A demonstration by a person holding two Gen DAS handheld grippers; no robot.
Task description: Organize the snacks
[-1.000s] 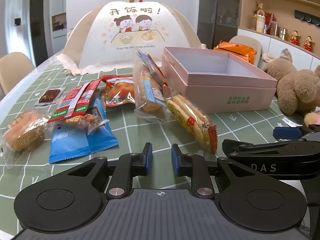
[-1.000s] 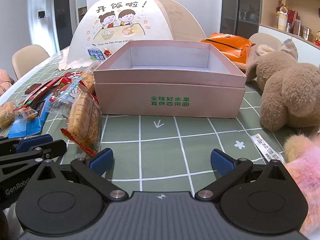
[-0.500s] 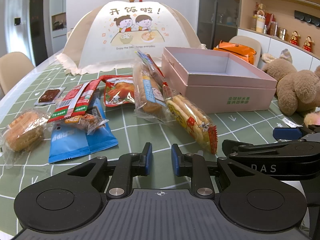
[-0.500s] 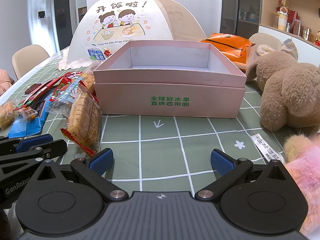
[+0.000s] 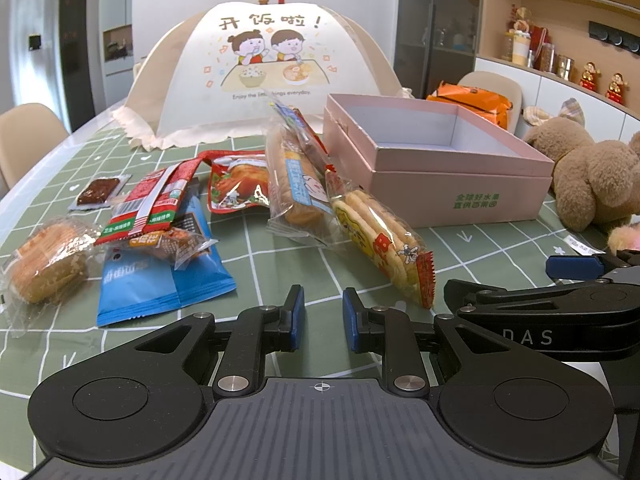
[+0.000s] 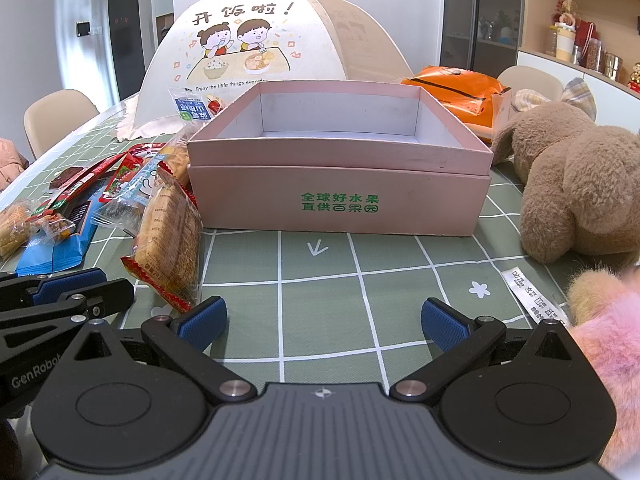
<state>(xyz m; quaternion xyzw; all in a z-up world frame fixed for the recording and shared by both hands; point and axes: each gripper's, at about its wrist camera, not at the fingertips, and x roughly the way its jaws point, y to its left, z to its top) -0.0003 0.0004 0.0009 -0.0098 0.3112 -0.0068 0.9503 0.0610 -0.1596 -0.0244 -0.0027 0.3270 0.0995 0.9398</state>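
We compare against the frames from 0.5 s and 1.0 s ago: nothing has shifted in either view. Both grippers and all snacks sit as before.

Left gripper [image 5: 323, 322]: jaws nearly closed, a narrow gap between the blue pads, nothing held. It hovers low over the green checked cloth [image 5: 280, 256], near the cracker pack [image 5: 380, 240].

Right gripper [image 6: 323, 322]: jaws wide apart, empty, facing the pink box [image 6: 340, 176] across bare cloth. In the left view its blue finger [image 5: 576, 267] shows at the right edge.

Snacks, all on the cloth left of the box: cracker pack lying diagonally, its far end touching the biscuit pack [image 5: 296, 184], which leans against the box corner; red chicken pouch [image 5: 238, 186]; red sausage pack [image 5: 150, 204] atop a small clear packet, both on the blue packet [image 5: 160, 280]; cake [image 5: 46, 258] at far left; small dark sachet [image 5: 98, 191] behind.

The box is open, with nothing visible inside. Brown plush [image 6: 576, 192] lies right of the box; food cover [image 5: 264, 72] stands behind the snacks.
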